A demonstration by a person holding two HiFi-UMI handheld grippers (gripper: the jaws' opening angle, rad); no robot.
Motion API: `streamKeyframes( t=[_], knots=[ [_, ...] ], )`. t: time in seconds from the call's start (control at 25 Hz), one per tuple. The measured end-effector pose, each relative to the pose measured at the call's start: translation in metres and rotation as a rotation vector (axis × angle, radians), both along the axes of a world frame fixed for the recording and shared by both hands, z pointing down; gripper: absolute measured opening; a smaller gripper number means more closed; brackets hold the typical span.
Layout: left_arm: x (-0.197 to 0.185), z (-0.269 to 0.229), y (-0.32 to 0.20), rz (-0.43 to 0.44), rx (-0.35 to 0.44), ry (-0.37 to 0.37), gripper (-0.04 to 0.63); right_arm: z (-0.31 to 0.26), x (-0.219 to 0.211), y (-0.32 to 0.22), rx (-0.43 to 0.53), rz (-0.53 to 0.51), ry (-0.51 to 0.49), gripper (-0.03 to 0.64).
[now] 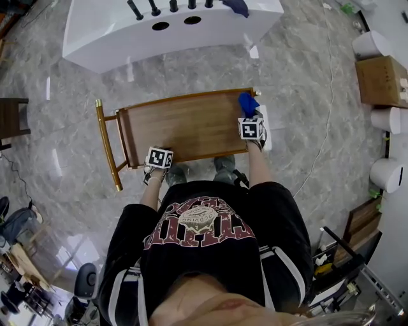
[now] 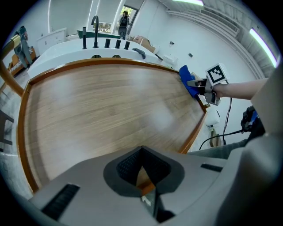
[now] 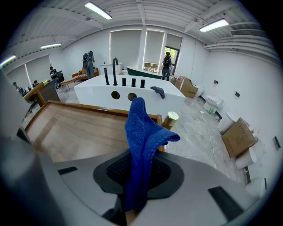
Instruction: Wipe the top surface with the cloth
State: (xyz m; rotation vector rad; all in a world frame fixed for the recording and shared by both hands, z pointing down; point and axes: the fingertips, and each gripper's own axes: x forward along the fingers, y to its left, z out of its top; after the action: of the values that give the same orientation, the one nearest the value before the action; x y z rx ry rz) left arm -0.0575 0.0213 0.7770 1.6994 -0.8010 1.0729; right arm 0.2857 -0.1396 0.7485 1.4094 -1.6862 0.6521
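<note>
So, wiping looks like it's just starting at the far right corner

The right claw is clenching the blue cloth tight, and the cloth is sitting at the wooden worktop's far right corner. The left claw is looking pinched shut on the near rim, probably steadying things. I'm guessing the next move is pressing the cloth flat and dragging it leftward across the wood.

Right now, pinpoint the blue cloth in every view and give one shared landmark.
Head view: blue cloth at the wooden top's far right corner.
Left gripper view: far right, at the top's edge, in the right gripper.
Right gripper view: centre, clamped between its jaws.
Shared landmark: white tub with black taps, beyond the top.
</note>
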Motion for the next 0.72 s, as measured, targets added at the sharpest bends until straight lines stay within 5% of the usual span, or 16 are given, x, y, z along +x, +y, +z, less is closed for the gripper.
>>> streamKeyframes(
  t=[0.72],
  knots=[
    [0.002,-0.002,0.000,0.003,0.028,-0.008,0.048,0.002,0.002,0.030,-0.040,0.035,0.027,0.078]
  ],
)
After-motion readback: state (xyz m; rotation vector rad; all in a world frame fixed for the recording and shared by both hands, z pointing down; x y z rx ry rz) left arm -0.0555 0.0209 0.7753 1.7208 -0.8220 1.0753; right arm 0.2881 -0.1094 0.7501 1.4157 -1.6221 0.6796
